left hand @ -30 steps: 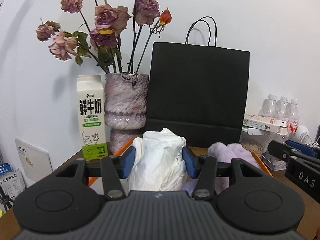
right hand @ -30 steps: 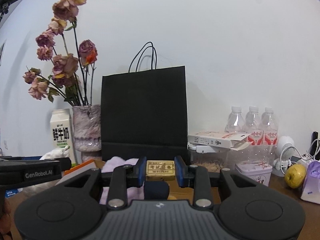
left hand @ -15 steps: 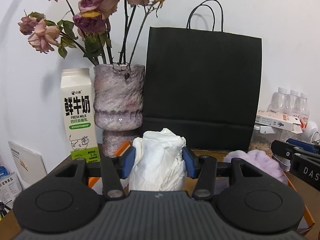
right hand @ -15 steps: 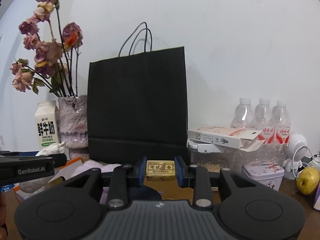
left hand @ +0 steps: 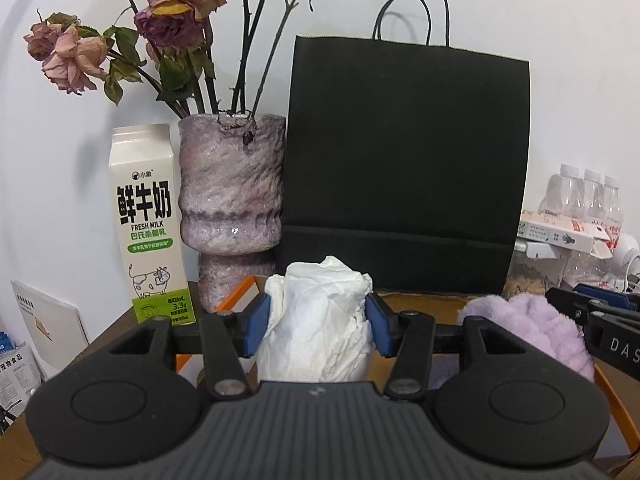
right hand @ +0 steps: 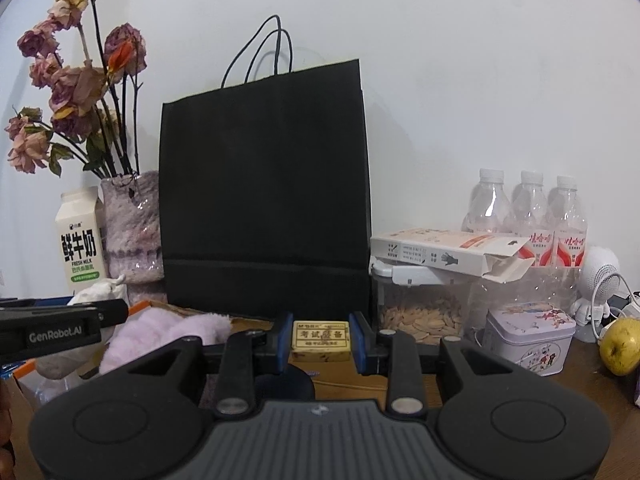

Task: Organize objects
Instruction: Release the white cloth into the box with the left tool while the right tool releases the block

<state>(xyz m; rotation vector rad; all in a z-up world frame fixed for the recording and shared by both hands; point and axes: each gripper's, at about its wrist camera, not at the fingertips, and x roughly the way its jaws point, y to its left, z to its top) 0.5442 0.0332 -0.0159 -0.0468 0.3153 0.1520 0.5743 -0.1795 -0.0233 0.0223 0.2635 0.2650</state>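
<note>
The left claw (left hand: 318, 326) is clamped on a crumpled white paper wad (left hand: 316, 320), its blue pads pressing into both flanks; the squeeze sits low and central on the bundle, probably so that the soft paper cannot slip or unfold while carried. The wad hangs above an orange-rimmed box (left hand: 236, 294) on the desk (left hand: 116, 328), in which a fluffy lilac item (left hand: 536, 328) already lies to the right. That suggests the box is the collecting place, and the paper is likely held over it for dropping in beside the lilac fluff

The right claw (right hand: 320, 340) is set narrow, gripping a small yellowish eraser (right hand: 320, 340) by its short ends, printed face toward the camera. Taking it across its length keeps the flat block level and square between the pads, which should make a tidy set-down easier. It hovers in front of the black paper bag (right hand: 264, 184), near the box's right side, so it seems bound for the same box, though the exact spot cannot be told

Behind, the milk carton (left hand: 146, 232), the vase of dried roses (left hand: 232, 192) and the bag stand upright against the wall, leaving the front of the desk free for sorting. Each hand carries one thing, so both can be placed without a second trip
</note>
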